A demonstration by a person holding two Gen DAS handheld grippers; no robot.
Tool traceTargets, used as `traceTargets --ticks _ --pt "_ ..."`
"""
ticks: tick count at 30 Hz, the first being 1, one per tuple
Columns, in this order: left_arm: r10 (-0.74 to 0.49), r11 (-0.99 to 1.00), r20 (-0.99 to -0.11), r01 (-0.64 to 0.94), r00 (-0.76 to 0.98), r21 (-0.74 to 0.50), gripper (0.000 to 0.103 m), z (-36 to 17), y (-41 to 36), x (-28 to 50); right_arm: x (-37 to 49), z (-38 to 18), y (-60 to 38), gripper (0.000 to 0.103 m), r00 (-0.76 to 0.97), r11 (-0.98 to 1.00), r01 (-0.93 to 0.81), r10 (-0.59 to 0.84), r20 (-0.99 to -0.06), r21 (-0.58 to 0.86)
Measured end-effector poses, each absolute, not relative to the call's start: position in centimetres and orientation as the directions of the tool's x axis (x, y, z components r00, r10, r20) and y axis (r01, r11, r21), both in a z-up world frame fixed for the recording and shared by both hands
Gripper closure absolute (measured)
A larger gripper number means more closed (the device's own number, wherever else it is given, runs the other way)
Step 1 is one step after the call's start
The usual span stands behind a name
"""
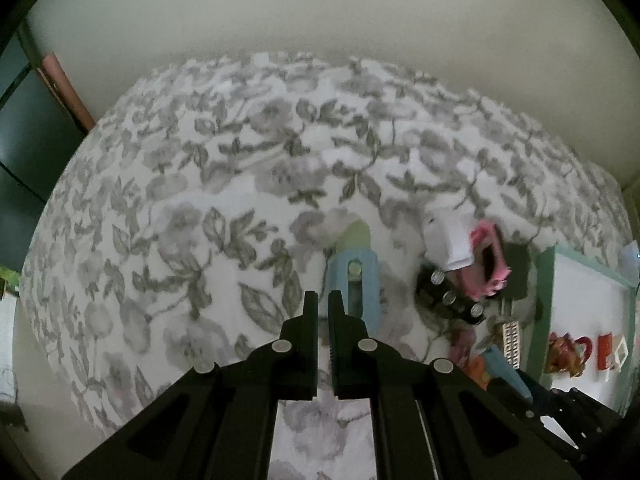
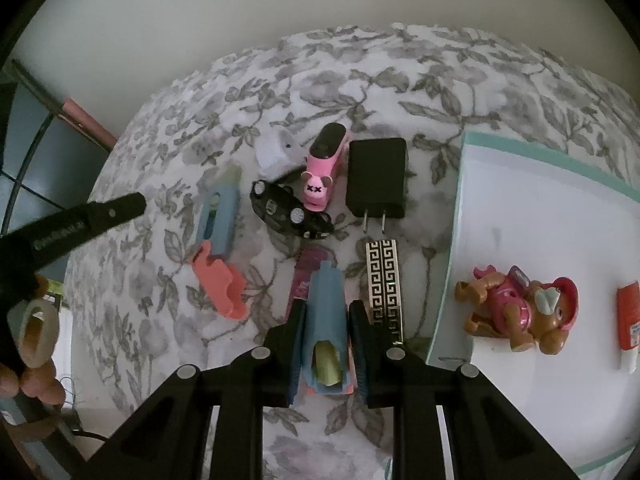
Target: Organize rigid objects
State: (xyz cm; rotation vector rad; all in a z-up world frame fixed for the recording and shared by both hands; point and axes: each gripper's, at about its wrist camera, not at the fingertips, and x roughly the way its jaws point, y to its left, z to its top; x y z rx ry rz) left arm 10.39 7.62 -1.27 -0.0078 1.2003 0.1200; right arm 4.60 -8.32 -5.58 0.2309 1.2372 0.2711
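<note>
My right gripper [image 2: 324,332] is shut on a blue box cutter [image 2: 325,320] with a pale green blade slot, held over the floral cloth. My left gripper [image 1: 323,304] is shut and empty, just short of a second blue cutter [image 1: 354,284]; that cutter also shows in the right wrist view [image 2: 219,212]. A coral cutter [image 2: 218,284], a black toy car [image 2: 288,210], a pink band case [image 2: 322,168], a black charger [image 2: 376,178] and a black-and-white patterned bar [image 2: 383,280] lie around. The left gripper's finger [image 2: 100,216] reaches in from the left.
A white tray with a teal rim [image 2: 448,272] at the right holds a brown toy dog [image 2: 524,312] and a red and white tube [image 2: 628,320]. A white object [image 2: 276,148] lies behind the car. The cloth's left edge drops off near dark furniture [image 1: 32,148].
</note>
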Motion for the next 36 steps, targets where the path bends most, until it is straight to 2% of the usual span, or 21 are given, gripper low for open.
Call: traceTargets --ticks 3,4,5,7,12,16,24,28,36 --pt "0.064 0.994 -0.944 -0.109 0.325 0.029 0.095 -2.4 7.7 10.4 4.7 -5.8 -8.3 0.08 0.294 0.945 -0.077 0.327 -0.898 0.319" --pt "0.06 0.993 -0.948 -0.112 0.314 0.026 0.082 -2.8 7.7 10.5 4.7 -5.9 -8.3 0.08 0.292 0.945 -0.077 0.328 -0.899 0.319" --pt "0.06 0.993 -0.953 -0.114 0.297 0.027 0.06 -3.4 7.7 10.5 4.7 -6.0 -8.2 0.08 0.286 0.945 -0.077 0.327 -0.9 0.319" --pt "0.049 0.993 -0.959 -0.118 0.28 0.016 0.046 -4.2 7.6 10.6 4.7 -6.4 -8.2 0.08 0.273 0.946 -0.076 0.324 -0.906 0.315" --pt "0.038 0.992 -0.962 -0.129 0.27 0.003 0.045 -5.2 7.1 10.9 4.7 -6.9 -8.0 0.08 0.265 0.947 -0.079 0.32 -0.91 0.31" --pt "0.045 0.994 -0.966 -0.109 0.255 0.018 0.037 -6.3 6.6 11.3 4.7 -7.0 -8.1 0.08 0.264 0.946 -0.077 0.325 -0.908 0.316" --pt "0.066 0.995 -0.971 -0.092 0.232 0.046 0.039 -8.7 5.9 12.1 4.7 -7.0 -8.2 0.08 0.258 0.944 -0.07 0.328 -0.909 0.321" --pt "0.046 0.996 -0.971 -0.089 0.235 0.025 0.062 -8.6 5.8 12.2 4.8 -7.2 -8.1 0.08 0.252 0.943 -0.07 0.331 -0.909 0.324" --pt "0.039 0.996 -0.975 -0.092 0.217 0.02 0.062 -8.4 5.7 12.2 4.9 -7.6 -7.7 0.08 0.249 0.947 -0.08 0.321 -0.914 0.311"
